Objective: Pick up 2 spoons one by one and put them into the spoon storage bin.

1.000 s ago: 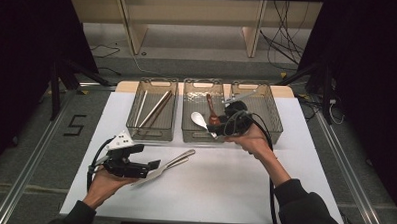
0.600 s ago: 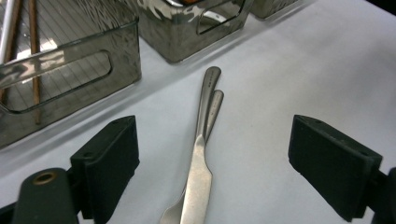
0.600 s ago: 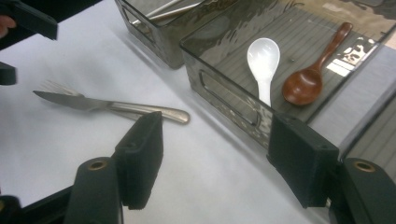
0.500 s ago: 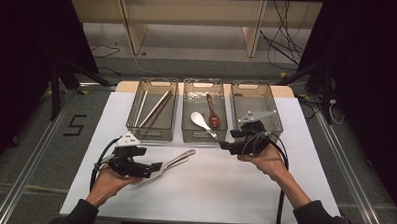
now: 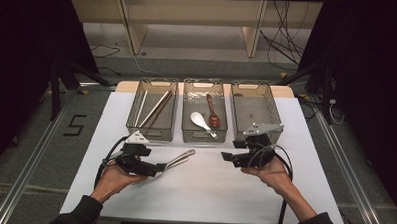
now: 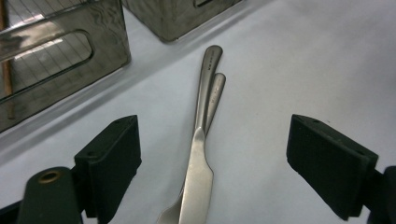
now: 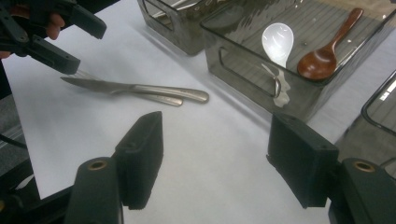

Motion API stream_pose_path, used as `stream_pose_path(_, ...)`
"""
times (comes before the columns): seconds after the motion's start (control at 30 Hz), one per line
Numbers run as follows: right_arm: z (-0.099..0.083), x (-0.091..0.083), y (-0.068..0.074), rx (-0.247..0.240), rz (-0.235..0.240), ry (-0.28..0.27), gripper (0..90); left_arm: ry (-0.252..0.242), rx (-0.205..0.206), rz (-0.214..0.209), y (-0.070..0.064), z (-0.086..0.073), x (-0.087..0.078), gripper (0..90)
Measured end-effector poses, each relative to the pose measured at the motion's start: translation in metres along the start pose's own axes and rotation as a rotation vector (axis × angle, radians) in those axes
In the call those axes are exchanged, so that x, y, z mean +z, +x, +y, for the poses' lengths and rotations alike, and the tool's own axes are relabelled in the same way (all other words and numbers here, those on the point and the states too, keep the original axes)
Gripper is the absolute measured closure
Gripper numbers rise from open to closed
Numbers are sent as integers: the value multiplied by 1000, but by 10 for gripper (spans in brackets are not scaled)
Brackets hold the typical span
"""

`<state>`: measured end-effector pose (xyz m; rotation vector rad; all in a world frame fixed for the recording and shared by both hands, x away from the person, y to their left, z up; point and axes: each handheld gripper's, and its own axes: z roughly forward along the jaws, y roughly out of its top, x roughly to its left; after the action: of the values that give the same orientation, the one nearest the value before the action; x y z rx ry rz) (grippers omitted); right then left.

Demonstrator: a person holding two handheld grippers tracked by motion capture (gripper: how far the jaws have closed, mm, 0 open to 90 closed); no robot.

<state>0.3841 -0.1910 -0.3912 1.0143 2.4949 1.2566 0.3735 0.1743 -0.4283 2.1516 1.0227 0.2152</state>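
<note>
A metal knife (image 6: 198,177) lies on the white table (image 5: 208,192), its handle beside the handle of a second metal utensil (image 6: 214,95). My left gripper (image 6: 219,156) is open, one jaw on either side of the pair, touching neither. In the high view the left gripper (image 5: 158,168) sits at the blade end of the knife (image 5: 180,159). My right gripper (image 5: 227,157) is open and empty, low over the table in front of the right tray. In the right gripper view its jaws (image 7: 219,158) point toward the knife (image 7: 135,87) and the left gripper (image 7: 70,42).
Three clear trays stand in a row at the back. The left tray (image 5: 136,127) holds chopsticks (image 5: 156,108). The middle tray (image 5: 203,137) holds a white spoon (image 5: 200,121) and a brown wooden spoon (image 5: 212,115). The right tray (image 5: 256,111) has nothing in it.
My right gripper has left the brown spoon in the middle tray and drawn back to the front right of the table, open. The left gripper has stayed by the cutlery.
</note>
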Motion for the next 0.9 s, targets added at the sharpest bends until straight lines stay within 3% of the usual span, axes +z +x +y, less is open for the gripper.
stream_pose_path(0.43, -14, -7, 10, 7, -2, -6, 348, 108, 2, 17, 8, 6, 22, 183)
stream_pose_path(0.9, -27, -17, 16, 29, -27, -52, 287, 198, 38, 18, 6, 12, 40, 243)
